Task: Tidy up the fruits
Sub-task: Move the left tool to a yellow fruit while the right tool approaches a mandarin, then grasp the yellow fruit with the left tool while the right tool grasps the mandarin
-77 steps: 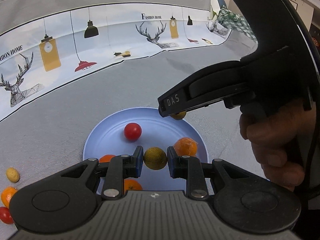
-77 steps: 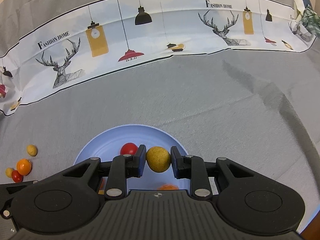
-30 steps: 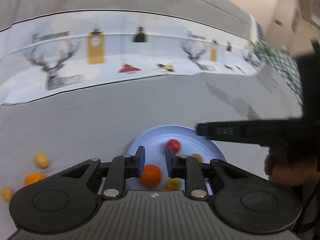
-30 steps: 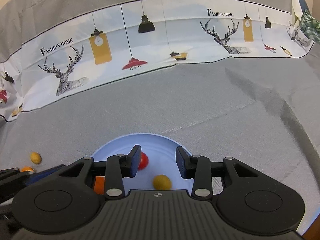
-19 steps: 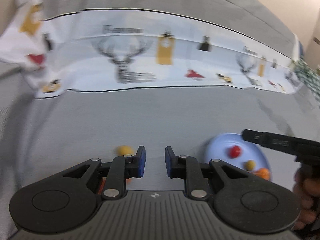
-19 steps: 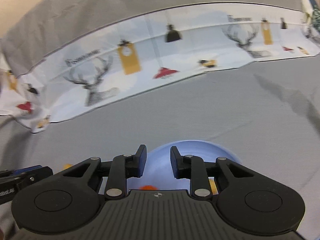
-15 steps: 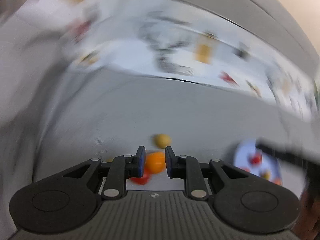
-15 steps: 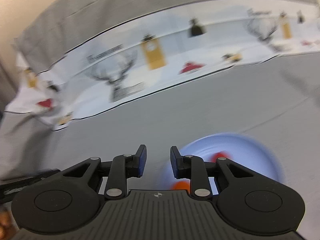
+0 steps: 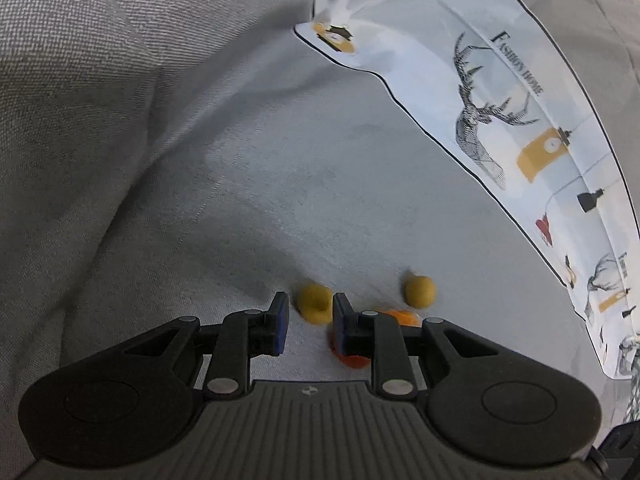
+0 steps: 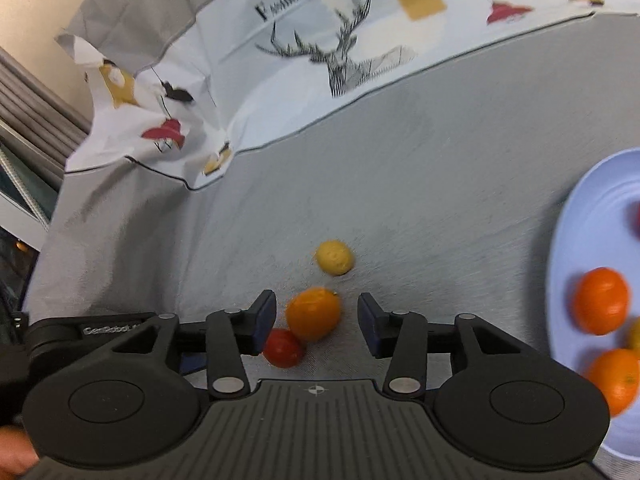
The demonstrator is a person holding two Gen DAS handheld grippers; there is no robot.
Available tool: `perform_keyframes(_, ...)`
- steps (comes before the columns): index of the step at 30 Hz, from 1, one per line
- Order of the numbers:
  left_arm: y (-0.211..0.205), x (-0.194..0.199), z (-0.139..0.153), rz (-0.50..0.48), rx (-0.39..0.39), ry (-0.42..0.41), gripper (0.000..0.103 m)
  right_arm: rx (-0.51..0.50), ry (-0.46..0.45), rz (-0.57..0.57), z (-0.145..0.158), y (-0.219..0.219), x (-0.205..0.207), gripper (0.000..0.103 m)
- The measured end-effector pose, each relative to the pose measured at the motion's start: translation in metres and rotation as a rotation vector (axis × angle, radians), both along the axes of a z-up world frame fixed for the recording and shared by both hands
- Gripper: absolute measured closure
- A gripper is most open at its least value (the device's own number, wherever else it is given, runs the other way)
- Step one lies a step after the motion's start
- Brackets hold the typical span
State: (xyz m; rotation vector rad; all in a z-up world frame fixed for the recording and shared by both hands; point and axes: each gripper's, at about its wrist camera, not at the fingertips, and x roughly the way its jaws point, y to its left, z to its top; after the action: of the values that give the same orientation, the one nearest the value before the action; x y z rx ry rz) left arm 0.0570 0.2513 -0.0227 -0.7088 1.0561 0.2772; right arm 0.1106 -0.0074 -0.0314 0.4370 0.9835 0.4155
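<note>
Four small fruits are seen loose on the grey cloth-covered surface [image 10: 420,184]: two yellow fruits [image 9: 315,303] [image 9: 418,291], one orange fruit [image 10: 313,313] and one red fruit [image 10: 283,347]. The left tool [image 9: 307,322] is opening, one yellow fruit lying between its fingers, ungripped. The right tool [image 10: 317,322] is opening around the orange fruit, untouched. On the blue plate [image 10: 568,248], two orange fruits [image 10: 601,306] [image 10: 614,376] are counted; others are cut off.

Grey cloth [image 10: 420,184]; pale-blue plate [image 10: 580,216]; orange [image 10: 313,313], yellow [image 10: 334,257], red [image 10: 283,347] fruits.
</note>
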Motion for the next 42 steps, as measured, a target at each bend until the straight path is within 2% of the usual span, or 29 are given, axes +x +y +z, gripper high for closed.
perform_keyframes(2,0.0,0.001,-0.003,0.0,-0.01,0.001,0.076,0.001,0.017,-0.004,-0.005,0.007,0.005,0.051)
perform_keyframes(4,-0.003,0.004,-0.004,-0.013,-0.007,0.005,0.072,0.005,0.033,-0.009,-0.011,0.014,0.01,0.051)
perform_keyframes(10,-0.012,0.016,-0.007,-0.036,0.037,0.007,0.072,-0.055,0.066,0.024,-0.024,0.034,0.018,0.05)
perform_keyframes(12,-0.013,0.018,-0.01,-0.039,0.034,0.009,0.072,-0.083,0.043,0.047,-0.023,0.04,0.019,0.055)
perform_keyframes(13,-0.013,0.018,-0.01,-0.042,0.032,0.008,0.072,-0.095,0.032,0.056,-0.022,0.042,0.02,0.062)
perform_keyframes(20,-0.021,0.025,-0.013,-0.087,0.069,0.026,0.076,-0.152,-0.007,0.063,-0.011,0.032,0.017,0.063)
perform_keyframes(26,-0.025,0.026,-0.004,-0.096,0.176,0.002,0.076,-0.249,-0.004,0.083,0.001,0.014,0.01,0.063)
perform_keyframes(29,-0.029,0.029,-0.005,-0.118,0.207,0.024,0.076,-0.299,0.011,0.125,-0.004,0.013,0.006,0.062)
perform_keyframes(37,-0.033,0.032,-0.009,-0.157,0.241,0.03,0.076,-0.364,-0.006,0.158,-0.01,0.022,0.003,0.062)
perform_keyframes(42,-0.034,0.033,-0.01,-0.164,0.245,0.031,0.076,-0.362,-0.012,0.165,-0.009,0.024,0.004,0.062)
